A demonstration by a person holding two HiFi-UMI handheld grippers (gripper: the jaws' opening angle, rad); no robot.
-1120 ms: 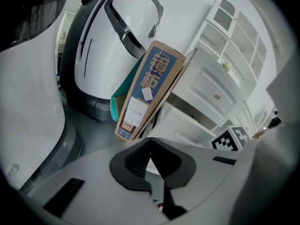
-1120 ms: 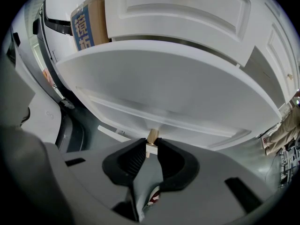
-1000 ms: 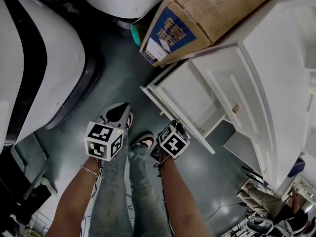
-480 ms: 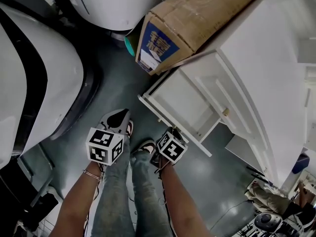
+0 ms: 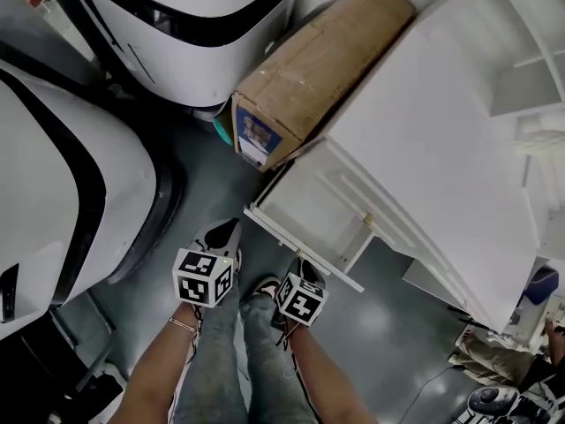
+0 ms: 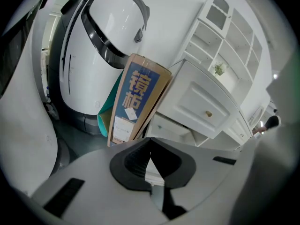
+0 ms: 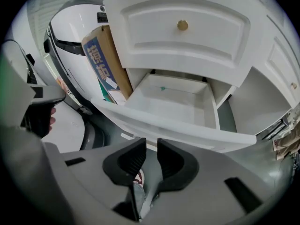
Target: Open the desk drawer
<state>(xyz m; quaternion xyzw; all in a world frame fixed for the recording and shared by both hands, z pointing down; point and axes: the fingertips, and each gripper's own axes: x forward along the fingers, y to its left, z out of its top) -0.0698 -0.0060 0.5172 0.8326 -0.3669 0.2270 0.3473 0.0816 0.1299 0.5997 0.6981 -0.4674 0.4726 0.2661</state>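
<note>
Down low, the bottom drawer (image 7: pixel 171 100) of the white desk (image 5: pixel 433 140) is pulled out, and its white inside shows. Above it is another drawer front (image 7: pixel 197 41) with a small gold knob (image 7: pixel 183 25). The right gripper (image 7: pixel 151 144) hangs just in front of the open drawer and does not touch it. Its fingers have a small gap and are closing, with nothing between them. The left gripper (image 6: pixel 150 140) is beside it, farther from the desk. Its fingers are pressed together at the tips and hold nothing. A brown cardboard box (image 5: pixel 309 69) leans against the side of the desk. Big white round machines (image 5: pixel 194 25) stand near the box. The person's legs in jeans (image 5: pixel 256 360) are under the two grippers.
</note>
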